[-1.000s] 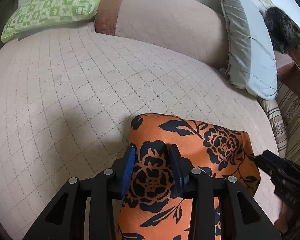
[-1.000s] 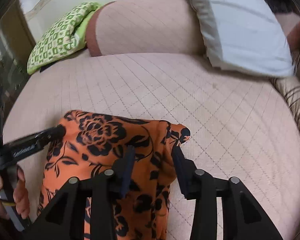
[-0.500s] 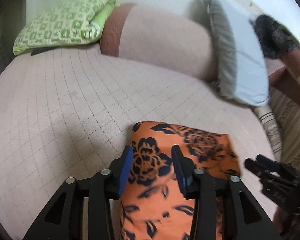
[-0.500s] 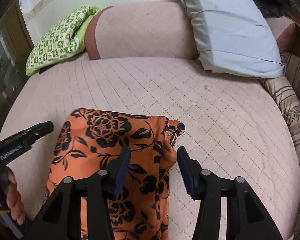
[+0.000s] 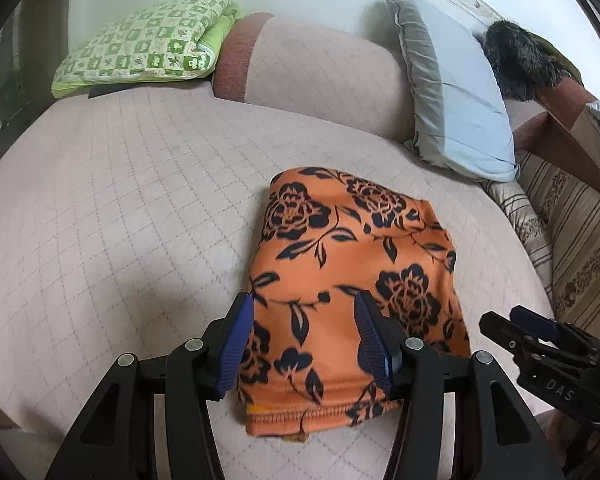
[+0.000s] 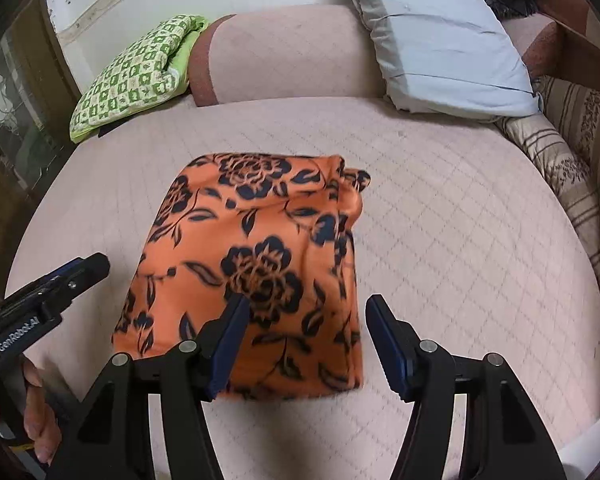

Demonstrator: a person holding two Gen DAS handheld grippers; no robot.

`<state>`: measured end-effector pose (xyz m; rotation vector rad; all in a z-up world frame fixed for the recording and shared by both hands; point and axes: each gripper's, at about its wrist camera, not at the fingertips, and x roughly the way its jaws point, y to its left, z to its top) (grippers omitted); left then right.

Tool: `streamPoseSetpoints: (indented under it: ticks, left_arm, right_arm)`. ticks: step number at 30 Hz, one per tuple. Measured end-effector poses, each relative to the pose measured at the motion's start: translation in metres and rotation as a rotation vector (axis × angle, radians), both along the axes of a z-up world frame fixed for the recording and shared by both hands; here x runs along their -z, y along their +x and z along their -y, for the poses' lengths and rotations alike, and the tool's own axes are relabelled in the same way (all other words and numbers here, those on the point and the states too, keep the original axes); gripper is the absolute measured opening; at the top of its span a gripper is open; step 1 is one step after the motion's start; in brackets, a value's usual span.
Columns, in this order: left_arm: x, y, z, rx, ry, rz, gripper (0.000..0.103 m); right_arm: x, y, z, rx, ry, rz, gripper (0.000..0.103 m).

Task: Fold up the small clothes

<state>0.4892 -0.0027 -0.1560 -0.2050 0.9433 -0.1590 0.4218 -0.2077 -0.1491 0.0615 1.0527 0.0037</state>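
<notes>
The orange cloth garment with a dark floral print (image 5: 352, 276) (image 6: 252, 272) lies folded flat on the pink quilted bed cover (image 5: 112, 208) (image 6: 452, 240). Above its near edge, the left gripper (image 5: 304, 336) and right gripper (image 6: 304, 340) both hover with jaws spread apart, gripping nothing. A light blue pillow (image 5: 456, 92) (image 6: 440, 40) leans against the bolster behind.

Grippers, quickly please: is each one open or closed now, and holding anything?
Left gripper: open, holding nothing, above the orange cloth.
Right gripper: open, holding nothing.
</notes>
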Motion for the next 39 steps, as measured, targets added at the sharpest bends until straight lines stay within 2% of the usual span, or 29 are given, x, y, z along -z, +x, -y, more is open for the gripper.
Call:
streamPoseSetpoints:
  ticks: [6,16,21,25,39]
  left_arm:
    - [0.005,-0.01,0.005,-0.007,0.049,0.0,0.052]
    - [0.006,-0.005,0.016,0.024,0.109,0.035,0.052]
    - [0.011,0.001,0.016,0.025,0.118,0.004,0.052]
    - [0.01,0.004,0.018,0.013,0.152,0.016,0.052]
    - [0.005,0.001,0.019,0.01,0.16,0.034,0.056]
  right_arm:
    - [0.003,-0.012,-0.002,0.015,0.026,-0.014,0.063]
    - [0.003,-0.012,-0.002,0.021,-0.01,-0.012,0.063]
    - [0.006,-0.01,-0.001,0.011,0.004,-0.024,0.063]
    - [0.01,-0.009,-0.001,0.012,-0.007,-0.031,0.063]
    - [0.011,-0.011,-0.001,0.011,0.006,-0.042,0.063]
